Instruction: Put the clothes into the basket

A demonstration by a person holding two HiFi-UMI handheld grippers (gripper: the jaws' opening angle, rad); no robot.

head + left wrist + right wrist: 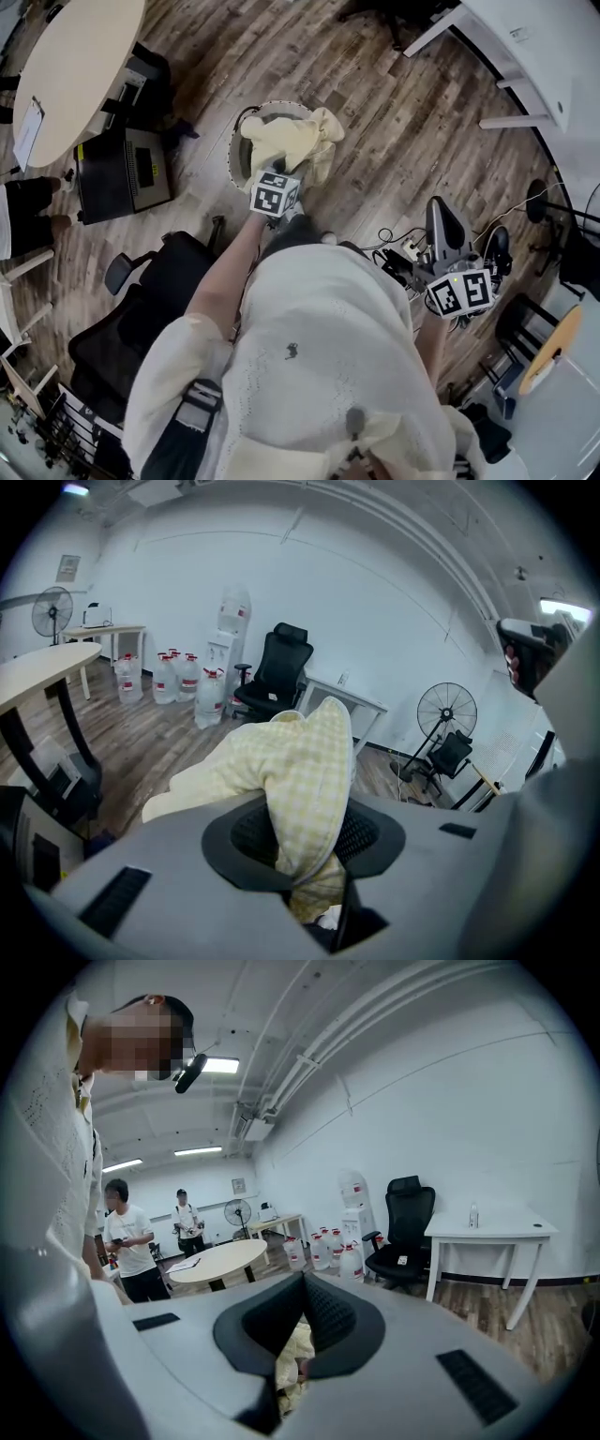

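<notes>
A pale yellow checked garment point(292, 137) hangs over the white round basket point(233, 150) on the wooden floor. My left gripper point(273, 171) is above the basket's near rim, shut on this garment. In the left gripper view the cloth point(305, 752) bulges up from between the jaws of the left gripper point(305, 829). My right gripper point(447, 230) is far to the right of the basket, away from the garment. In the right gripper view, the right gripper point(300, 1309) has its pads together at the tips. A scrap of pale fabric shows low behind them; what it belongs to is unclear.
A round beige table point(75, 66) and a black box point(122, 173) stand left of the basket. A black office chair point(141, 319) is near my left side. Cables point(398, 248) lie by the right gripper. A white desk point(525, 47) is far right. Two people point(131, 1241) stand by the round table.
</notes>
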